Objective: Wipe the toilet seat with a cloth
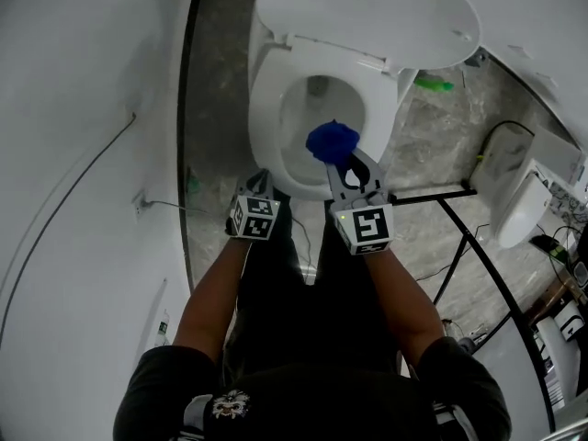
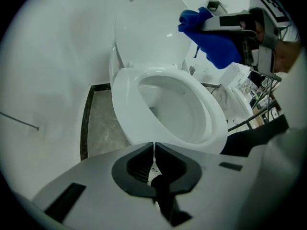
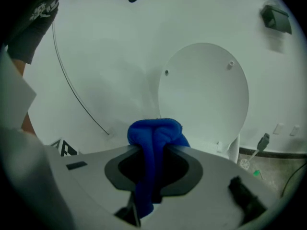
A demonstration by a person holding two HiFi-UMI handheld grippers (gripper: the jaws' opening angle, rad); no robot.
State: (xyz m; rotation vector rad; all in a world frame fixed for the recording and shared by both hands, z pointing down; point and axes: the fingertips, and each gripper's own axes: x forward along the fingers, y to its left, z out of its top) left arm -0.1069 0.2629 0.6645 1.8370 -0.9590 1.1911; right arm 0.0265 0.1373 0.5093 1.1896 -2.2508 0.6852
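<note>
A: Logging the cloth (image 1: 332, 141) first: blue, bunched, hanging above the front right of the seat (image 1: 265, 122), clear of it.

B: Being held by what?

A: Being pinched by the right gripper (image 3: 153, 146), clenched on the folded middle. Bulging past the tips, trailing back between the jaws.

B: And the left gripper (image 2: 154, 145)?

A: Clenched on nothing, hovering just short of the seat's front left edge.

B: Handling how?

A: Probably behaving as light, soft and limp. Likely flattening and dragging under pressure, not pushing stiffly. Probably sliding easily over the glossy seat, so risking bunching up or working out of the pinch.

B: Taking hold where?

A: Judging the thick fold best, leaving the bulge free for pressing onto the seat.
</note>
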